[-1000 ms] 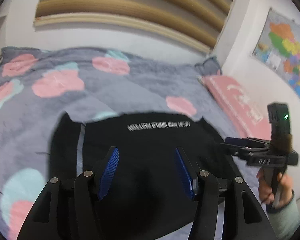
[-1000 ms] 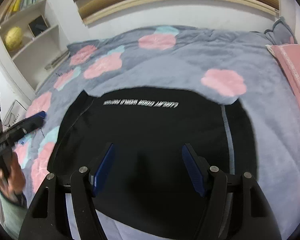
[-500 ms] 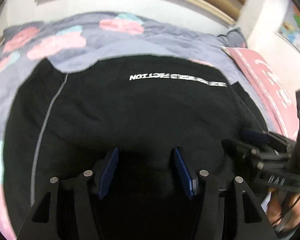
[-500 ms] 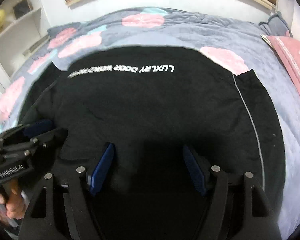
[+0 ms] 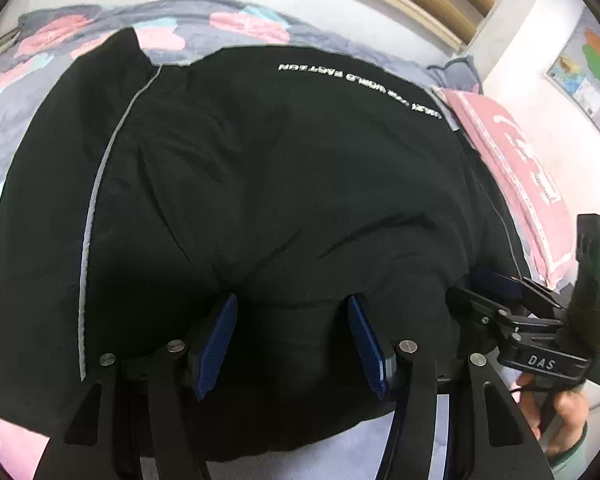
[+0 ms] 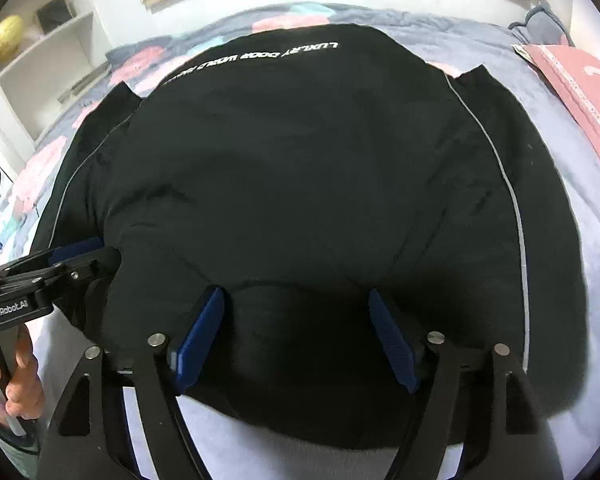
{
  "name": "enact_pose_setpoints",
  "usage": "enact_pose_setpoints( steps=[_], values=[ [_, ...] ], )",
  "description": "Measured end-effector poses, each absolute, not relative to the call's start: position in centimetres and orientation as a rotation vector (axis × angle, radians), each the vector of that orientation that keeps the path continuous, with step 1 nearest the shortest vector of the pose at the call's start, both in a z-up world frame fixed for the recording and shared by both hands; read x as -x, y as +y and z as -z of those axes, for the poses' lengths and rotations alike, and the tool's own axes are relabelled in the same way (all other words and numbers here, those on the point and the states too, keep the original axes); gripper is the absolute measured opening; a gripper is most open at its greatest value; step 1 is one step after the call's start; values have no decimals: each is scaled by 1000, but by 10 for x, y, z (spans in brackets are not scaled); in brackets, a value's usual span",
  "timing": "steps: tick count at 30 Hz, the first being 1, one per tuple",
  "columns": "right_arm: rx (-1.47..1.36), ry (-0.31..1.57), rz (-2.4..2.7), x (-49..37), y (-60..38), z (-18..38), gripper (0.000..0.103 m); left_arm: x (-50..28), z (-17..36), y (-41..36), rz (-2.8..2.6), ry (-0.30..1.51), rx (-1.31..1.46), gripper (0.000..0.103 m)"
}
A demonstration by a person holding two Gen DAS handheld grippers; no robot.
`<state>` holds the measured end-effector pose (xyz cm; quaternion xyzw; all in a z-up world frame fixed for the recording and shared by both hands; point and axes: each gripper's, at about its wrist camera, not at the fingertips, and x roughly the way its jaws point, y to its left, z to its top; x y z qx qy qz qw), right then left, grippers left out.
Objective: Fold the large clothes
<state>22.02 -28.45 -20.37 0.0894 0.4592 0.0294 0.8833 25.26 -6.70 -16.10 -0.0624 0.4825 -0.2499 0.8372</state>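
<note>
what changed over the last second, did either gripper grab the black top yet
Both grippers came down close over the black top, which now fills each view. The right gripper is opening; the left gripper stays open. Neither grips fabric. The top lies flat on the bedspread as before.

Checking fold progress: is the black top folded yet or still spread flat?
Spread flat. The black top lies open on the bedspread, both sleeves out to its sides, white lettering showing, no layer doubled over.
</note>
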Motion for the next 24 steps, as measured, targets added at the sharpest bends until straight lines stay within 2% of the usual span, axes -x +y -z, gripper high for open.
enact_pose_setpoints(
  steps=[5,11,15,16,24],
  values=[
    [-194,931,-70,-212,-288,197,79,-239,151,-61,549,954,104,59],
    [-197,897,-54,-194,-319,150,81,-238,101,-21,474,844,23,59],
    [-139,824,82,-187,-363,120,90,-253,82,24,405,794,49,60],
    [-131,824,104,-187,-374,119,90,-262,80,36,385,794,56,64],
    [-285,909,89,-228,-450,148,90,-350,128,81,410,952,198,65]
  ],
)
